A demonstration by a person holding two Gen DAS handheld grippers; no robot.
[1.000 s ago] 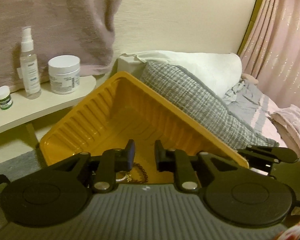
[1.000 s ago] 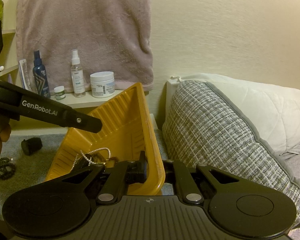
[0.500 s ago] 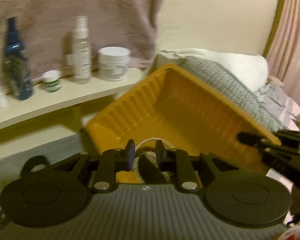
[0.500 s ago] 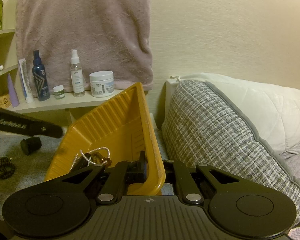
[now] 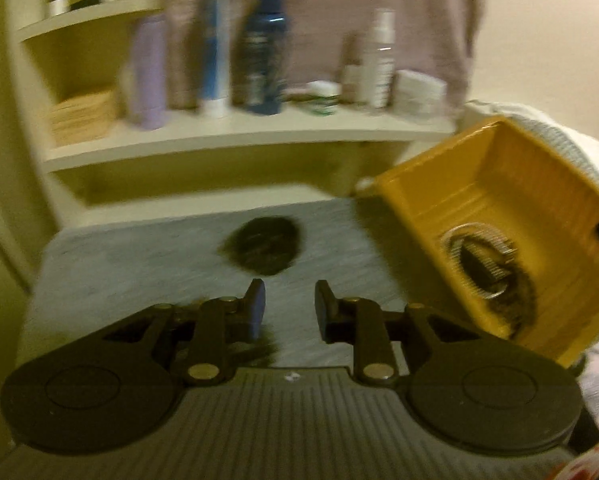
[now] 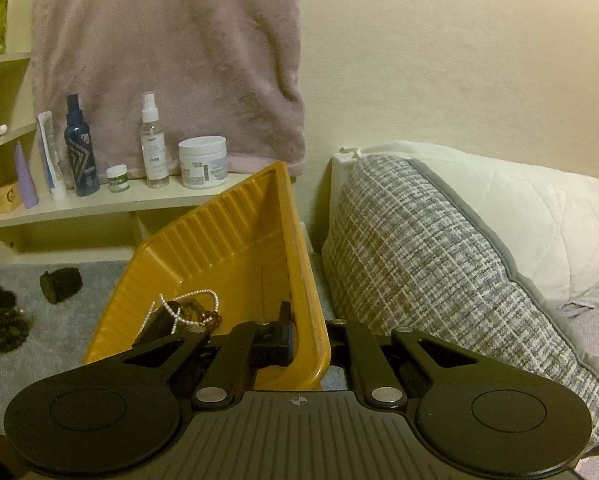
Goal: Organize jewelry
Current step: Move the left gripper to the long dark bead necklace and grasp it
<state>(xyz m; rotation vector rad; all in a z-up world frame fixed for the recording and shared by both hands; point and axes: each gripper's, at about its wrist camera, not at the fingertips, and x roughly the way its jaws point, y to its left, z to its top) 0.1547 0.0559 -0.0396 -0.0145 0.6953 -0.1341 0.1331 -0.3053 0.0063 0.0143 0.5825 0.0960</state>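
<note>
Warm, yellowish indoor light is filling both views, dim enough that the colours are looking muddy and grainy. The left wrist view is smearing heavily sideways: the bottles point(image 5: 259, 44) on the shelf point(image 5: 235, 136) are streaking, and the dark lump point(image 5: 261, 250) on the grey mat point(image 5: 131, 260) is losing its outline (only the camera's own housing is staying crisp). The right wrist view is holding sharp, showing the weave of the checked pillow point(image 6: 427, 280) clearly. Fisheye bending is curving the shelf and walls, and black corners are creeping in. Shadows are staying soft, with no glare.
</note>
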